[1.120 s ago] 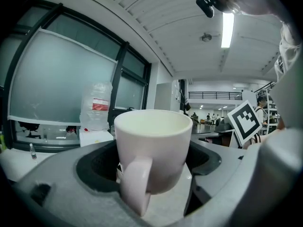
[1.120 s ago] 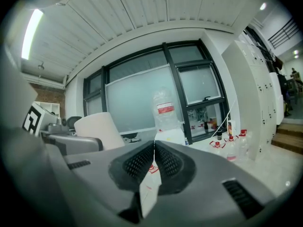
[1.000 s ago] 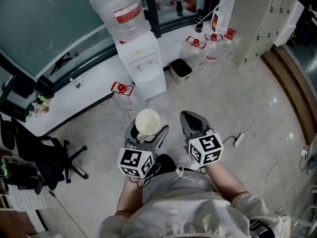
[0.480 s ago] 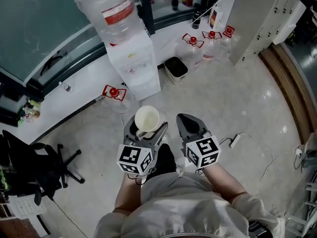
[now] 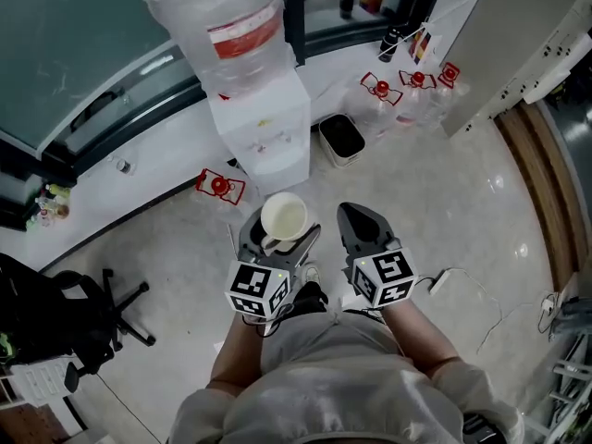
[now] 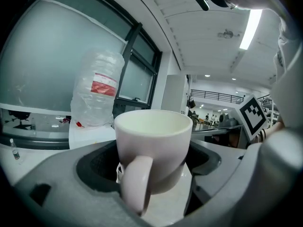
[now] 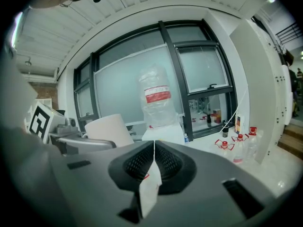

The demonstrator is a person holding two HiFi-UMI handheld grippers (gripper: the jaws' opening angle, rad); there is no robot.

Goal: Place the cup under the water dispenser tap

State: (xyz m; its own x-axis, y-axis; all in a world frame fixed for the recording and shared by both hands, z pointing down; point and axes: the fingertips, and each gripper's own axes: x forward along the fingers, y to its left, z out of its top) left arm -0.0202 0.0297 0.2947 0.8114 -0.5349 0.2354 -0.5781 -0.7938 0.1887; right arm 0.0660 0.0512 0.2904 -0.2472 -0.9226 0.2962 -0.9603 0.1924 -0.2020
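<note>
dispenser (image 5: 264, 128) closer now, floor (image 5: 326, 192) gap remains; left gripper (image 5: 278, 233) grips cup (image 5: 284, 215), right gripper (image 5: 361, 220) closed.

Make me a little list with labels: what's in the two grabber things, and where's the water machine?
left gripper: shut on the white ceramic cup, upright, handle towards the gripper's camera
right gripper: shut on a small white paper slip
white water dispenser: on the floor ahead of the cup, with a clear plastic bottle on top
cup under tap: not yet
</note>
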